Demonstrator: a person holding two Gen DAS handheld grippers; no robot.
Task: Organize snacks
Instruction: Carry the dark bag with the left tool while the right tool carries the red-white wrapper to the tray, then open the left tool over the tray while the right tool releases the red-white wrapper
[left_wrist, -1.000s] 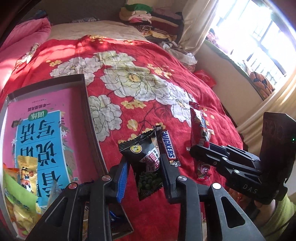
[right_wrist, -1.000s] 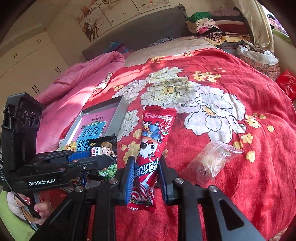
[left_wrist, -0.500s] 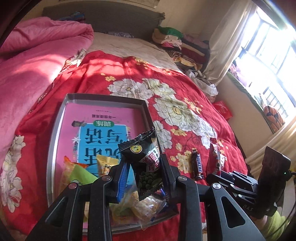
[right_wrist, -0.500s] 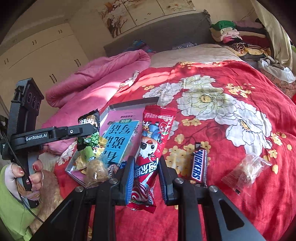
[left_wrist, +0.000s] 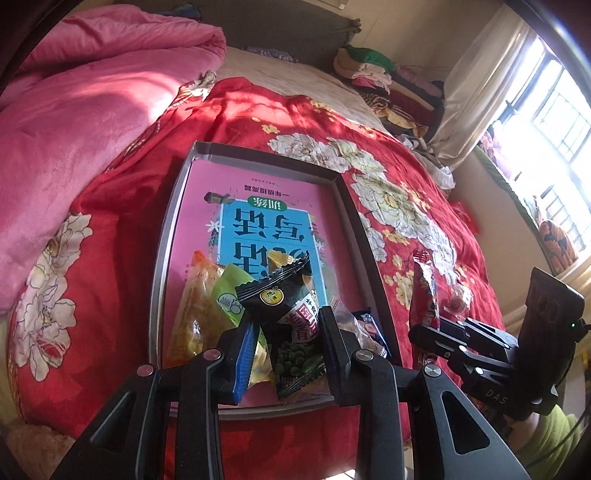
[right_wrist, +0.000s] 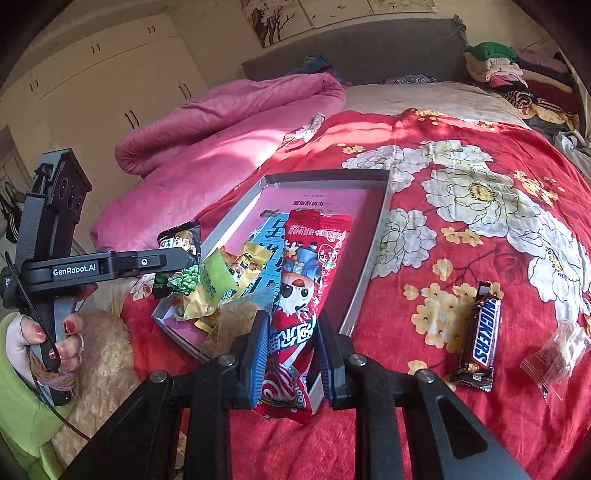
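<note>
Snacks are being gathered into a shallow grey box (left_wrist: 168, 258) that lies on the red flowered bedspread (right_wrist: 461, 229), its floor lined with a pink and blue book cover. Several packets already sit heaped at its near end. The left gripper (left_wrist: 286, 347) has its jaws clenched on a black packet of green peas (left_wrist: 291, 325), which hangs over that same heap. The right gripper (right_wrist: 291, 354) has its jaws clamped on a long red packet with a cartoon face (right_wrist: 306, 288), held above the box's near right corner.

The step in hand looks like dropping both packets in. To do it well, each packet should be clear of the rim before the jaws let go; the red packet's lower end hangs close to the grey wall (right_wrist: 365, 280), so I would carry it further towards the middle of the box first. The far half of the box is bare, and setting the packets there would keep the pile from spilling over the near edge. Both are light, crinkly film and may cling to a pad, so a low release seems wiser than a toss. The two grippers are near each other; releasing one at a time avoids a knock.

Still out on the bedspread lie a Snickers bar (right_wrist: 480, 332) and a small clear packet (right_wrist: 557, 349), well apart from the box.
</note>
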